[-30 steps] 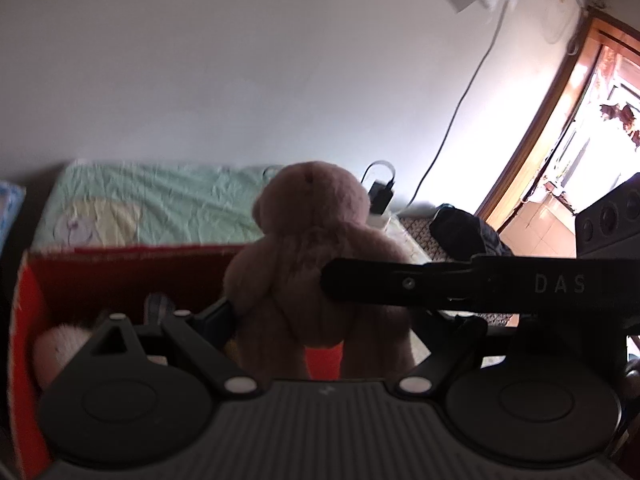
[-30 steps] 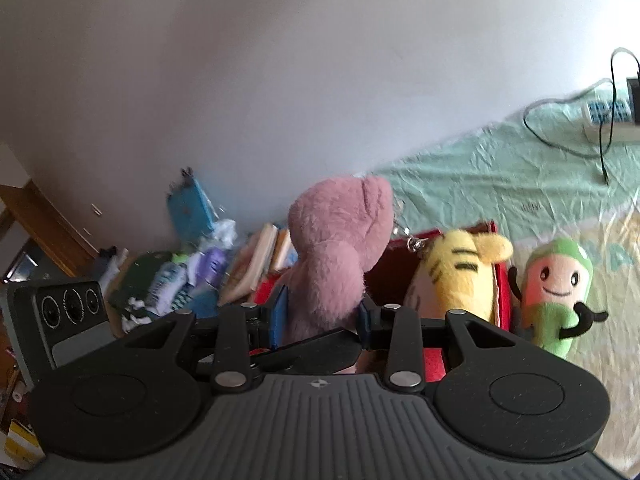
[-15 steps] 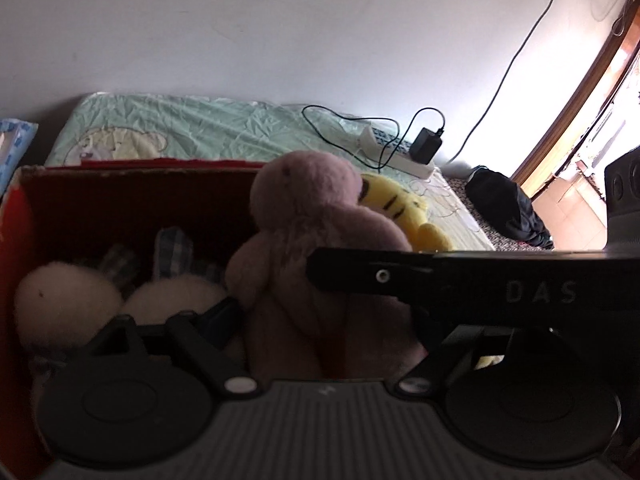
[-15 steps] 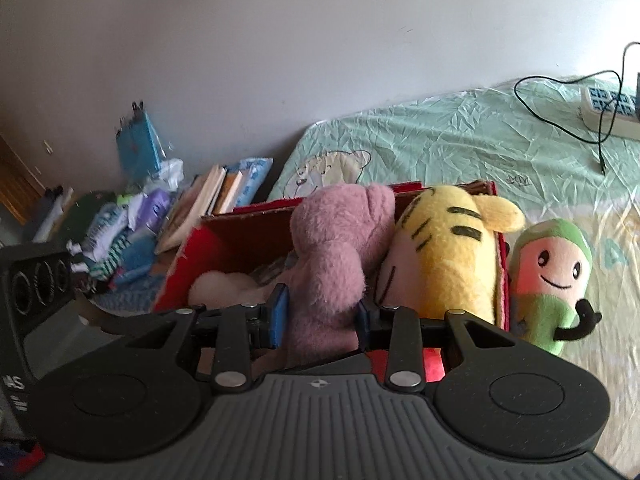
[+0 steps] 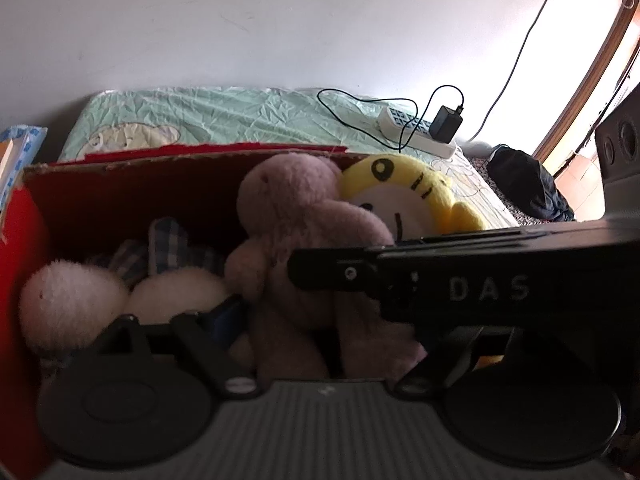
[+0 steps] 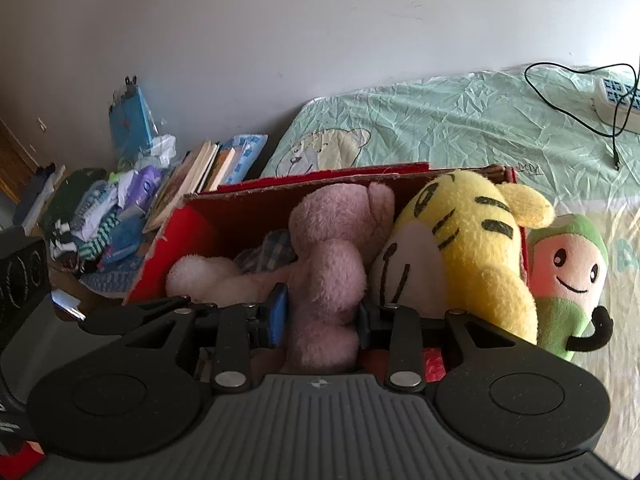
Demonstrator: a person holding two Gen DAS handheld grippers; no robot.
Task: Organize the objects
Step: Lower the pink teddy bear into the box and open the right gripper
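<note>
A pink teddy bear (image 6: 332,264) stands upright inside the red cardboard box (image 6: 320,174), between a white plush with plaid ears (image 6: 200,272) and a yellow tiger plush (image 6: 468,248). My right gripper (image 6: 320,314) is shut on the bear's lower body, pads pressed front and back. In the left wrist view the bear (image 5: 296,216) fills my left gripper (image 5: 332,320), which is shut on its sides. The right gripper's finger (image 5: 340,274) crosses in front and hides my left gripper's right finger. A green and pink smiling plush (image 6: 568,272) stands outside the box.
The box rests on a bed with a mint-green sheet (image 6: 460,120) against a white wall. A power strip (image 5: 416,132) with cables lies at the far side. Books (image 6: 196,176) and a heap of clothes (image 6: 100,208) lie left of the box. A dark bag (image 5: 524,180) lies by the doorway.
Both grippers have come down with the pink bear, from above the box rim into the box beside the yellow tiger. Their hold on it has not changed.
</note>
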